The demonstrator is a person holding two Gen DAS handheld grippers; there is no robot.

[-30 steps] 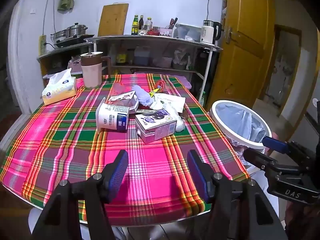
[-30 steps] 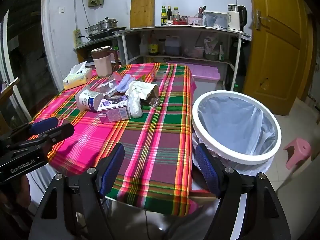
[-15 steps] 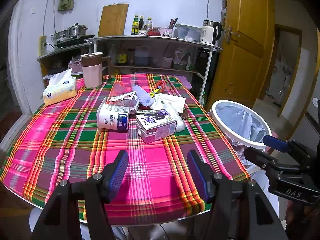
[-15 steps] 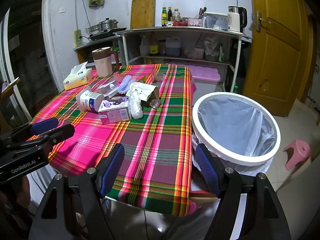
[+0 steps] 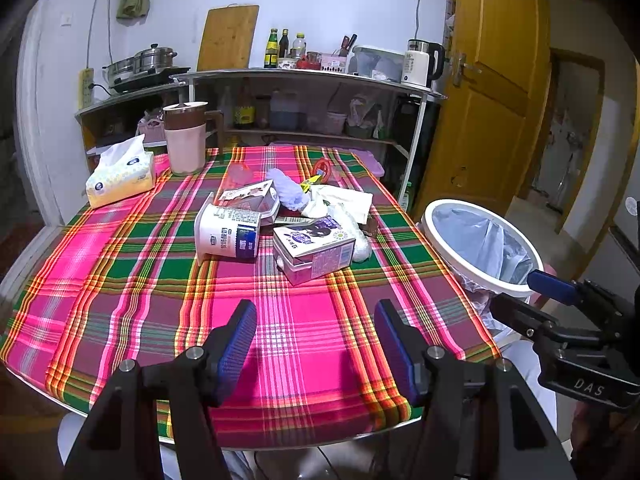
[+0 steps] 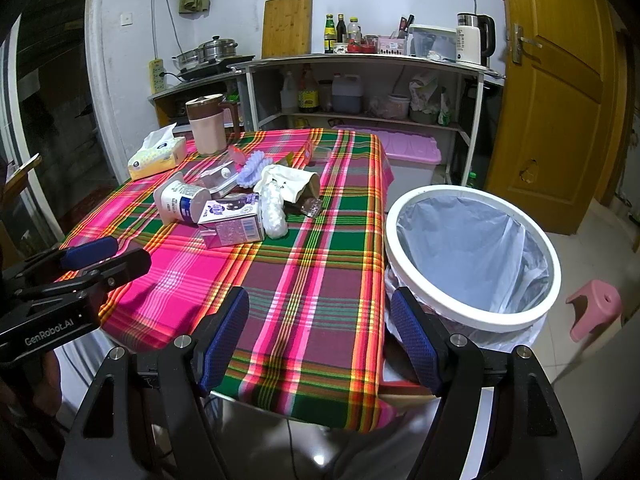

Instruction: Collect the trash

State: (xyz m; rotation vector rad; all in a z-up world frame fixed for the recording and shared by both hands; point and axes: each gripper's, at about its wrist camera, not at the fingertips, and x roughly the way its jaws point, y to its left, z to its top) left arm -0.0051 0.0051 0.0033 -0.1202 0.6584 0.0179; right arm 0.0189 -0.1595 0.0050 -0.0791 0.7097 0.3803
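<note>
Both hand-held grippers idle over the tabletop.
I see left hand-held gripper and right hand-held gripper released, empty; trash pile mid-cloth, left of the lined bin.

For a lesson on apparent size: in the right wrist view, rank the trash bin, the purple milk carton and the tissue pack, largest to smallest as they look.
1. trash bin
2. purple milk carton
3. tissue pack, though it lies farther from the camera, so its true size against the carton stays unsure.
</note>
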